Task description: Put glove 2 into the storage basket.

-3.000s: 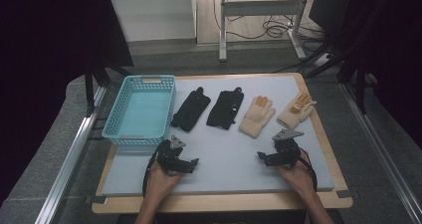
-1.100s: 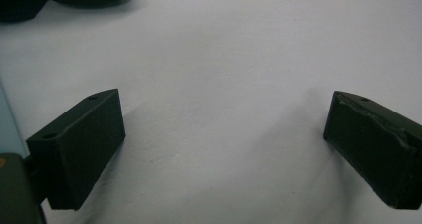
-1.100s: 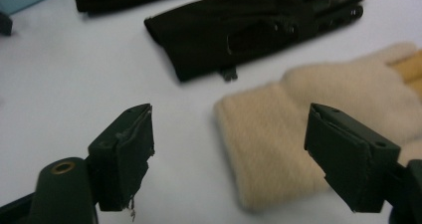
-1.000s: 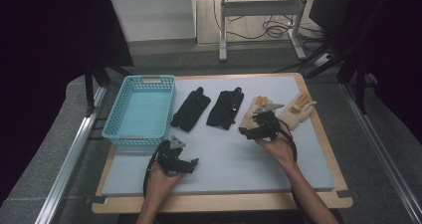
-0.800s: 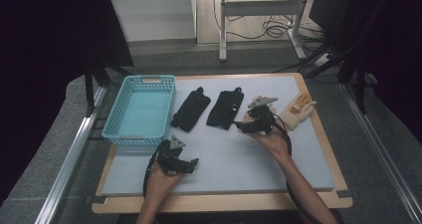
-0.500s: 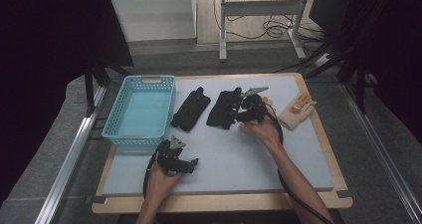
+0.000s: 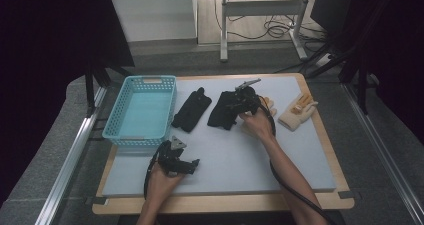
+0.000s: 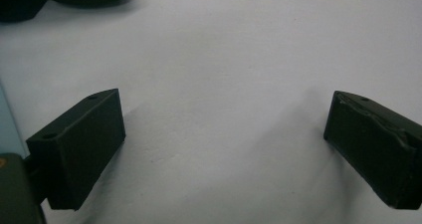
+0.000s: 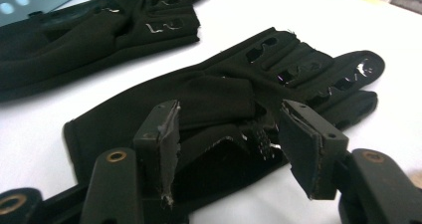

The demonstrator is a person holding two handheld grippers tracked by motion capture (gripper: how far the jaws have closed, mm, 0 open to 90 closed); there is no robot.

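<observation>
Bare white mat point(image 7: 235, 155) lies open below the black glove point(image 7: 222, 110).

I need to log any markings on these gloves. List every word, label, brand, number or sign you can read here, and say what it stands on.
No readable text anywhere.
Black glove between the right hand-held gripper's jaws: shiny printed patches on the fingers, shapes only, no letters legible.
Second black glove: the same glossy marks, unreadable.
Blue basket: no label visible.
Tan glove: orange marks too small to read.
</observation>
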